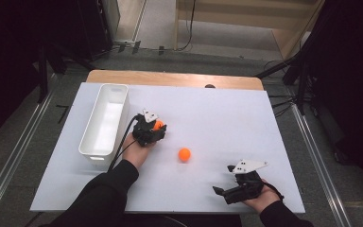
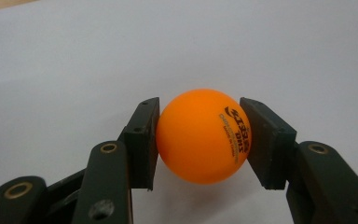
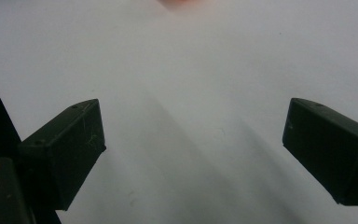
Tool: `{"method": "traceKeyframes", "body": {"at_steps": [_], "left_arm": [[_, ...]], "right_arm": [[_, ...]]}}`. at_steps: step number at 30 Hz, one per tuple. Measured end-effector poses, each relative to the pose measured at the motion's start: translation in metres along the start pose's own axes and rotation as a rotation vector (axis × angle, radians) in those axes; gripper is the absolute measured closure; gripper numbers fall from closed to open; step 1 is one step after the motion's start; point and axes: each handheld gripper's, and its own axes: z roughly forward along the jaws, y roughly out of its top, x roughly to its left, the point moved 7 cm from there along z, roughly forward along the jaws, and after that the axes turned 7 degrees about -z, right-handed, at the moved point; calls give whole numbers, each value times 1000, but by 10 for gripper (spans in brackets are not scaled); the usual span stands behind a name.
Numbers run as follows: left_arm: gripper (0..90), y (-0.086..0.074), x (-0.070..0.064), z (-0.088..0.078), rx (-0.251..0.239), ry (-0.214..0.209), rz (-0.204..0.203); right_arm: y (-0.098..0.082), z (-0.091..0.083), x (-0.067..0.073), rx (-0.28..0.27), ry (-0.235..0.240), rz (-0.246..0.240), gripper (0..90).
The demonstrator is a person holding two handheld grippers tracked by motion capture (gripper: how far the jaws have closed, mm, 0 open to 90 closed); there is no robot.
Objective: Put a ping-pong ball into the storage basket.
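An orange ping-pong ball (image 2: 203, 135) with dark print sits between the two black pads of my left gripper (image 2: 200, 116), and both pads press on its sides. In the high view that left gripper (image 1: 159, 128) is just right of the white bin, with the held ball (image 1: 158, 125) showing at its tip. A second orange ball (image 1: 184, 154) lies loose on the white table surface (image 1: 217, 109), to the right of and nearer than the left gripper. My right gripper (image 1: 222, 194) rests near the front right edge, jaws wide apart. In the right gripper view, the right gripper (image 3: 193, 135) has only bare white surface between its jaws.
A long white bin (image 1: 123, 113) stands on the left part of the table and looks empty inside. A wooden table edge (image 1: 170, 78) shows beyond the white surface. Dark stands and cables flank the table on both sides.
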Motion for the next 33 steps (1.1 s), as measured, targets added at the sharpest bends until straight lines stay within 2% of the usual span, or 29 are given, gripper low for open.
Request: {"method": "traceKeyframes", "body": {"at_steps": [2,5,14,25,33], "left_arm": [[501,1,-1,-2,-3,-7,8],[501,4,-3,-5,-13,-17,-4],[501,6,-7,-15,34,-68,-8],[501,12,-12,-27,44,-115,-15],[502,13,-14,-30,52,-133,-20]], "right_arm": [[0,0,0,1,0,-2,43],[0,0,0,4,-3,1,43],[0,0,0,6,-3,0,43],[0,0,0,3,-1,-6,43],[0,1,0,4,0,-8,43]]}}
